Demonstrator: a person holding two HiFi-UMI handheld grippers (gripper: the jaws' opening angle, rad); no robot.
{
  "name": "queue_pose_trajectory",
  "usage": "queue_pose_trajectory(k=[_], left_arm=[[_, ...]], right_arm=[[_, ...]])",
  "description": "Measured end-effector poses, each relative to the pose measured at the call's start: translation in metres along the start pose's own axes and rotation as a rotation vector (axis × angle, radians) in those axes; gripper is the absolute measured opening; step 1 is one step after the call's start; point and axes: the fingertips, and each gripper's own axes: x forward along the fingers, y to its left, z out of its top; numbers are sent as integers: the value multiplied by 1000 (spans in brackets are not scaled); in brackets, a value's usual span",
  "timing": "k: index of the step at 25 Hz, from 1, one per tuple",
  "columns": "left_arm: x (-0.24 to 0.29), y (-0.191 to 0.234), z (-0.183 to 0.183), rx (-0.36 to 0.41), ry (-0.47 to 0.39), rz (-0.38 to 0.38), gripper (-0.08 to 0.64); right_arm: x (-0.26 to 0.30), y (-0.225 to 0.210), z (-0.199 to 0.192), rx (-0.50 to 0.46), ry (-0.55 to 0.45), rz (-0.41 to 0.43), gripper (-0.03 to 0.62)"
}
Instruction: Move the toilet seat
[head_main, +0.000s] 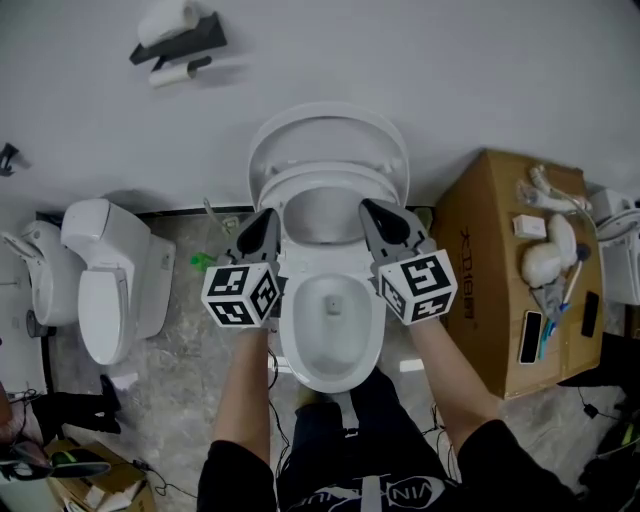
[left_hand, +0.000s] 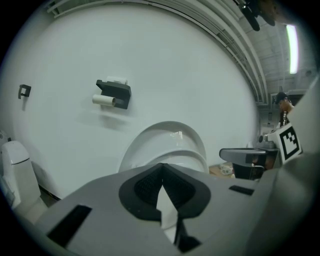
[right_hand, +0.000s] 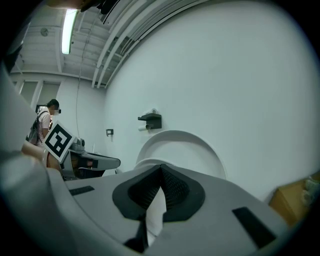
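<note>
The white toilet (head_main: 333, 320) stands against the wall with its lid (head_main: 328, 130) up. Its seat ring (head_main: 328, 182) is raised and leans in front of the lid. My left gripper (head_main: 268, 216) is shut, its tip beside the seat's left edge. My right gripper (head_main: 370, 207) is shut too, its tip by the seat's right edge. Nothing is held in either. In the left gripper view the closed left gripper (left_hand: 162, 166) points at the lid (left_hand: 165, 137) and seat (left_hand: 190, 157). In the right gripper view the closed right gripper (right_hand: 161, 167) points at the lid (right_hand: 190, 150).
A second toilet (head_main: 110, 285) stands on the floor to the left. A cardboard box (head_main: 490, 270) with small items on top stands close on the right. A black paper holder (head_main: 180, 40) hangs on the wall. A person (right_hand: 42, 125) stands far off.
</note>
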Motion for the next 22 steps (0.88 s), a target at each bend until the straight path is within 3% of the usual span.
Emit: queue_pose_trajectory(k=[15,22], left_arm=[[-98,-33,-9,65,-16,-79,3],[-138,-46,-4,53,-44,-100,3]], right_arm=[[-76,73,1,-14,-21,35,9],[-108,95,7,-23,-36,16,9]])
